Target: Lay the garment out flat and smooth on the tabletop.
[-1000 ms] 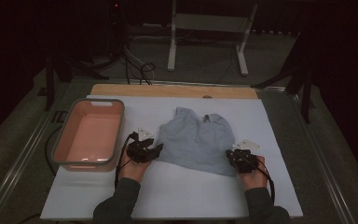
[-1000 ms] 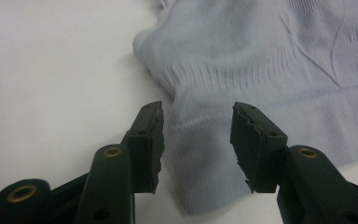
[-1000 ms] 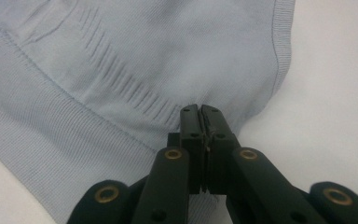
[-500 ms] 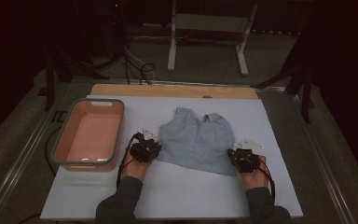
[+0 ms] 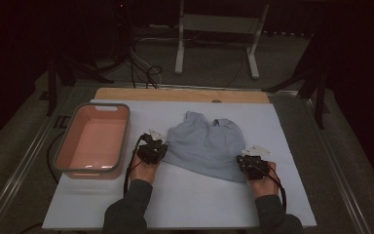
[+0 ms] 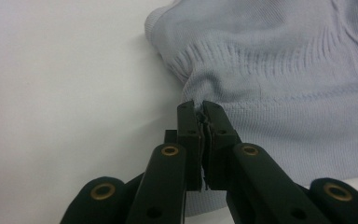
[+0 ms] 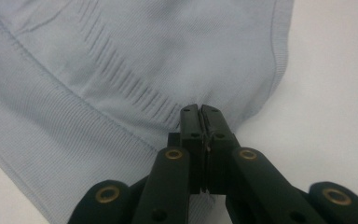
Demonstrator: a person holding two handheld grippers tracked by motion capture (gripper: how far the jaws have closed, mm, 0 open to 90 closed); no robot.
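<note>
Pale blue knit garment (image 5: 204,148), no legible label, lying on white table (image 5: 185,204): left gripper (image 6: 199,108) has just closed, pinching its edge; right gripper (image 7: 199,111) pinches its corner.

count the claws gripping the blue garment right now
2. The left claw is shut on the ribbed near-left edge of the blue garment; the right claw is shut on its near-right corner.
</note>
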